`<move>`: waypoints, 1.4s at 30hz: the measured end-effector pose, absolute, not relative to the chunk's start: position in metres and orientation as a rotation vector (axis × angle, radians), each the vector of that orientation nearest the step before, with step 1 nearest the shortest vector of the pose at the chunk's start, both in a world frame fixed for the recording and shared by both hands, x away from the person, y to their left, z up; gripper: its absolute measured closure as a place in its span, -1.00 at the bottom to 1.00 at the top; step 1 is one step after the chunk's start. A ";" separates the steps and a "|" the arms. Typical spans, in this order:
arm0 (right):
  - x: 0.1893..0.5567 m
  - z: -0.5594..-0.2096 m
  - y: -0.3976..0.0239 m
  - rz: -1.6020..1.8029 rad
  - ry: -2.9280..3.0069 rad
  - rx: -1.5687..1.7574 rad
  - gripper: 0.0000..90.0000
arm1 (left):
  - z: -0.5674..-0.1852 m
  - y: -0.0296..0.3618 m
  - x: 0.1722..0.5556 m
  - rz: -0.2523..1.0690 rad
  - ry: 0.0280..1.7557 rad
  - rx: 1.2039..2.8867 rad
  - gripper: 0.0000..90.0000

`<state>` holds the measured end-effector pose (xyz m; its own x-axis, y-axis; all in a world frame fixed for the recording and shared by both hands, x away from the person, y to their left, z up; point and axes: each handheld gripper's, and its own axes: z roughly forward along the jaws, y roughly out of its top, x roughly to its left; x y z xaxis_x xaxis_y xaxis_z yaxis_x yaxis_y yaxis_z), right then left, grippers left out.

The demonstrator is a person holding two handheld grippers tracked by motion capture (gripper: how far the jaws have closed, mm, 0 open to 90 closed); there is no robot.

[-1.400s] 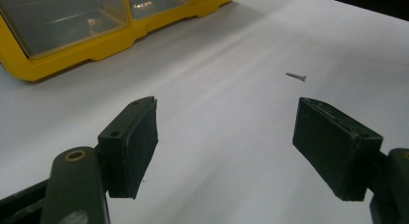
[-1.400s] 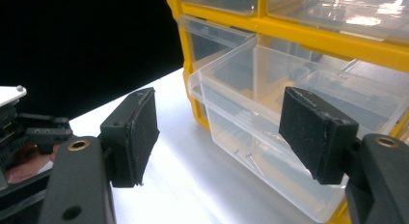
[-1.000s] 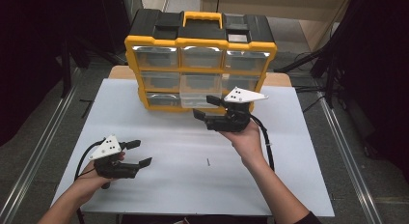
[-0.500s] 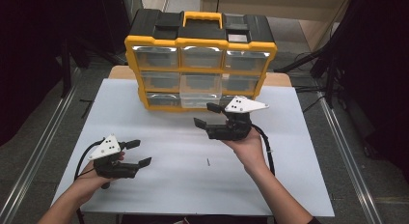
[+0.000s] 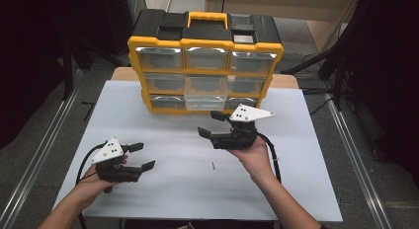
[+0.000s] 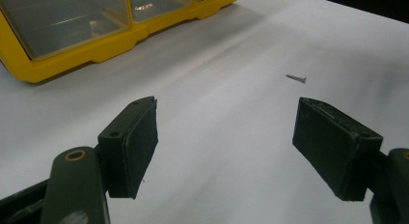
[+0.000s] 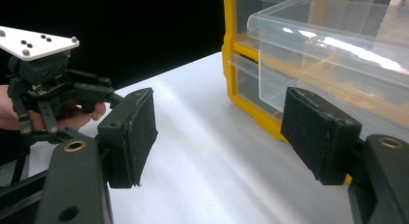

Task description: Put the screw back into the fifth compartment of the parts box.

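While both hands sit low over the white table [image 5: 316, 189], the right gripper [image 5: 213, 124] hangs just in front of the yellow organizer [image 5: 205, 44], jaws spread wide, nothing between the pads. Its upper jaw is just beside the clear drawer [image 5: 205, 93] that sticks out from the organizer's middle column; in the right gripper view that drawer [image 7: 337, 45] is close above the right-hand pad [image 7: 318, 132], no contact visible. Left gripper [image 5: 142, 156] is near the table's front left, well apart from the organizer, jaws also wide and empty. A small screw [image 5: 213, 166] lies on bare table between the two grippers, touched by neither; in the left gripper view the screw [image 6: 295, 78] is beyond the jaws, nearer the right-hand pad [image 6: 333, 147].
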<state>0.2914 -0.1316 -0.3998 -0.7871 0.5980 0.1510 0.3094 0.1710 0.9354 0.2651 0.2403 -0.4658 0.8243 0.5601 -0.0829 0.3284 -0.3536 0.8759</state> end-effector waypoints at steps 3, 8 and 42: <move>0.290 -0.402 -0.132 1.664 2.197 0.873 -0.35 | -0.466 0.240 0.265 0.280 0.662 1.966 -0.47; 0.286 -0.406 -0.133 1.661 2.206 0.862 -0.34 | -0.466 0.240 0.265 0.282 0.660 1.966 -0.47; 0.265 -0.432 -0.141 1.646 2.228 0.909 -0.36 | -0.465 0.240 0.264 0.286 0.655 1.968 -0.47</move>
<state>0.2650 -0.1415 -0.4318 -0.7825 0.5971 0.1766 0.3442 0.1785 0.9218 0.2644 0.2399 -0.4652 0.8254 0.5591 -0.0788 0.3227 -0.3527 0.8783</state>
